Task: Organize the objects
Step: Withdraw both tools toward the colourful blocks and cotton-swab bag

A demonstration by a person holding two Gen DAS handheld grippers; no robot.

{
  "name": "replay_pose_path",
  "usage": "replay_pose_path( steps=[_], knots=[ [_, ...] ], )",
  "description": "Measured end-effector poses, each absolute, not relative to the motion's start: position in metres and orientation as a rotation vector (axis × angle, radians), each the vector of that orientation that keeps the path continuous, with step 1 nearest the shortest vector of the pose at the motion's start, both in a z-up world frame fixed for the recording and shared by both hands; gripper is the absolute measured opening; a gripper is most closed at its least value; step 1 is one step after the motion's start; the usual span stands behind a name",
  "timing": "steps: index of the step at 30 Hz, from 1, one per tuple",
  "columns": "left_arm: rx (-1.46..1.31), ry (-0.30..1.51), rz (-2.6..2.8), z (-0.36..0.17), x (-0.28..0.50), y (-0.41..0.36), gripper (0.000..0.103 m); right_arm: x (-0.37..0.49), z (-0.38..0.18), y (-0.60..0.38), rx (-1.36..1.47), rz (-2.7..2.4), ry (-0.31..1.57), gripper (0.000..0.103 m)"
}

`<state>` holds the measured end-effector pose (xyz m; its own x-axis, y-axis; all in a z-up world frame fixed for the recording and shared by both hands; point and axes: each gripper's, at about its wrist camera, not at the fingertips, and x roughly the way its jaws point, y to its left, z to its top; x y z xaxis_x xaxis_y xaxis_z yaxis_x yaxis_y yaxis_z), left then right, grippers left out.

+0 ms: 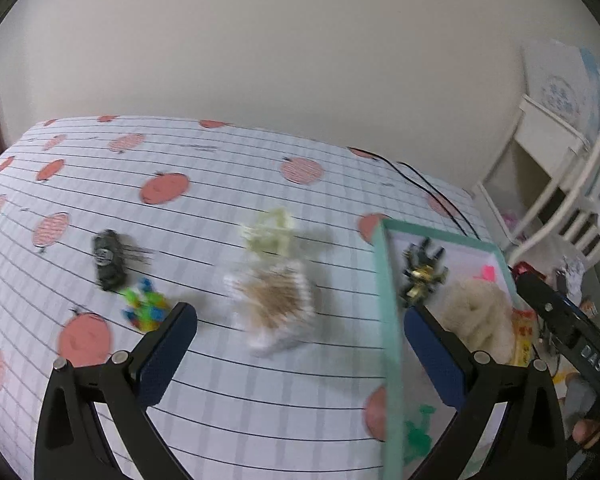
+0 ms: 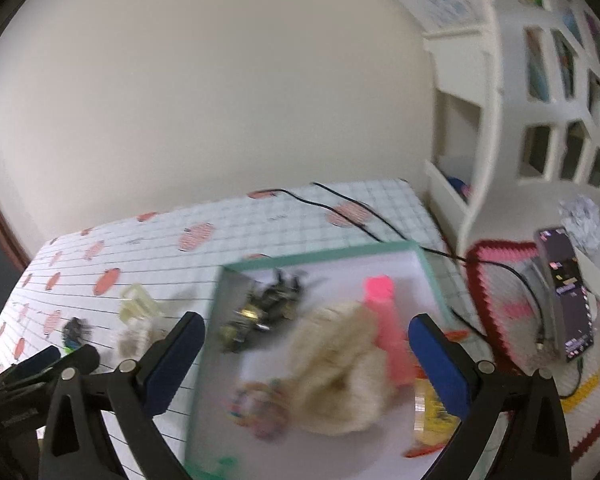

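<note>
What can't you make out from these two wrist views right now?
- Clear bag, left wrist view: motion blur hides its contents.
- Round colourful item in the tray, right wrist view: too blurred to identify.
- Green object, left wrist view: partly hidden by the tray wall.

Fuzzy cloth toy (image 2: 332, 364), matt tablecloth (image 1: 220, 392)

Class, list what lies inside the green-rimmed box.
Inside the green-rimmed box: a black and gold toy, a cream fluffy cloth, a pink item, a colourful ring and a yellow packet. Anything beneath the cloth is covered.
</note>
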<state>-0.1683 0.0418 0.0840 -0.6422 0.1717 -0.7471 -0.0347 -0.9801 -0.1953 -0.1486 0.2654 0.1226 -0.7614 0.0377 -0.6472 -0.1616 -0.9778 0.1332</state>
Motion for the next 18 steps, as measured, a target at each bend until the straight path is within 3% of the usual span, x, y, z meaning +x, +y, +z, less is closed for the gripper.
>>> replay_pose_path(
  steps=[8, 18],
  knots=[
    [-1.409, -0.436, 2.808, 0.077, -0.178, -0.031, 0.103, -0.163, 0.124, 0.185, -1.102, 2.964, 0.165, 0.103],
    [-1.503, -0.5, 2.81, 0.054, -0.187, -0.072, 0.103, -0.18, 0.093, 0.116, -1.279, 2.98, 0.021, 0.103]
  ],
)
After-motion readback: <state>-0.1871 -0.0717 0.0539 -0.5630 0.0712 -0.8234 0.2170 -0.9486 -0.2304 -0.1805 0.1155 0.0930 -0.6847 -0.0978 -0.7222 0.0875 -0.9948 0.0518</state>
